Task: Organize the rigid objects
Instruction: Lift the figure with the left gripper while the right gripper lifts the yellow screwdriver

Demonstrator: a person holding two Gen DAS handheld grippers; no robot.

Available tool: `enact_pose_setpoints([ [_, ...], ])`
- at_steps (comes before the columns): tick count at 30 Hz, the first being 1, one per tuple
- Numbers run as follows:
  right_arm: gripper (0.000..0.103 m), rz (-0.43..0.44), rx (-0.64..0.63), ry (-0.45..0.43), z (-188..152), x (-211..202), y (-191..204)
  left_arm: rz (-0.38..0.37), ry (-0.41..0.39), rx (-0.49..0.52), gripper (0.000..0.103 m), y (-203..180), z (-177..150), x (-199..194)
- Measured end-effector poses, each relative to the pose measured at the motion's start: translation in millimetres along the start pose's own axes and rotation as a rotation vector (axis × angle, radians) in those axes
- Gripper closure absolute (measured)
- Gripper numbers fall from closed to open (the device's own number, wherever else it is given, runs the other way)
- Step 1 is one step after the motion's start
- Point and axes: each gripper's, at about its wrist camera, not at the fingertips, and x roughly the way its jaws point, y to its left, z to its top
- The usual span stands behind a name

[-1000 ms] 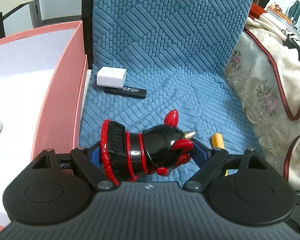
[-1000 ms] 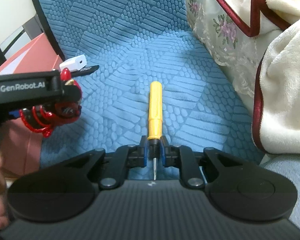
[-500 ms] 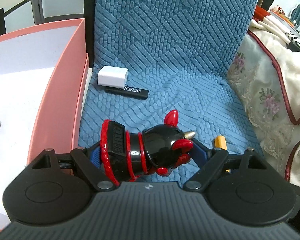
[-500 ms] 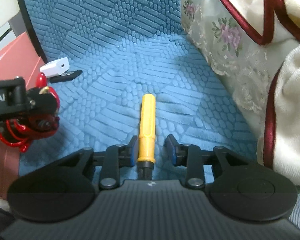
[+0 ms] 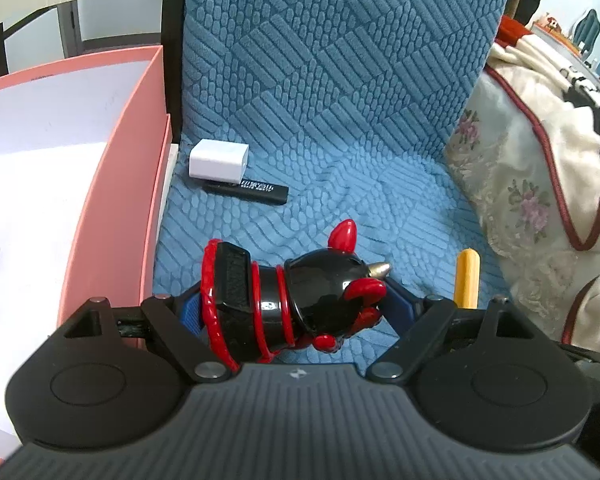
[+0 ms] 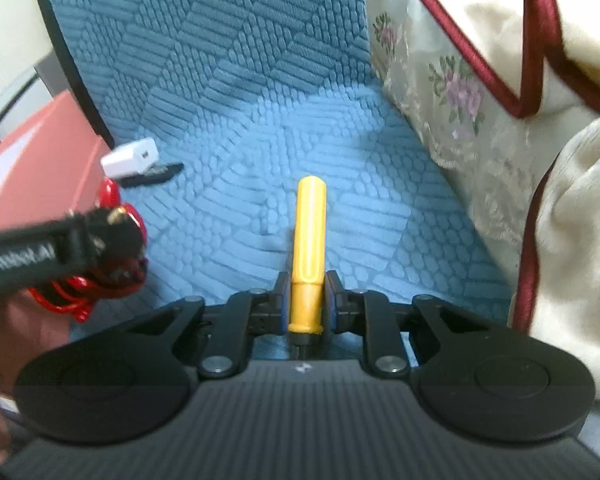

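Right tool (image 6: 306, 300) has re-closed, jaws closing on the yellow screwdriver (image 6: 309, 236), ready to lift; left tool (image 5: 296, 308) clamps the black-and-red toy (image 5: 288, 300) wide

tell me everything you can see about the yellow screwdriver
The yellow screwdriver has a smooth, rounded handle that looks like plastic, with a dark shaft barely showing at its near end. It lies roughly flat over the blue textured seat cover, handle tip pointing away from the camera. The right tool is closing on the lower handle, blue pads against both sides. In the left wrist view only its handle tip shows, beside the toy the other tool holds.
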Motion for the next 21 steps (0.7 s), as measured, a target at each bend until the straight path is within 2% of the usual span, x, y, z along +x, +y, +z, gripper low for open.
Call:
enact_pose_setpoints([
  [11, 0.082, 0.07, 0.0, -0.027, 11, -33, -6, -0.032, -0.052, -0.015, 0.015, -1, -1, -33],
  [21, 0.082, 0.091, -0.049, -0.09, 12, -73, -2, -0.064, -0.077, -0.044, 0.015, 5, -3, -62],
])
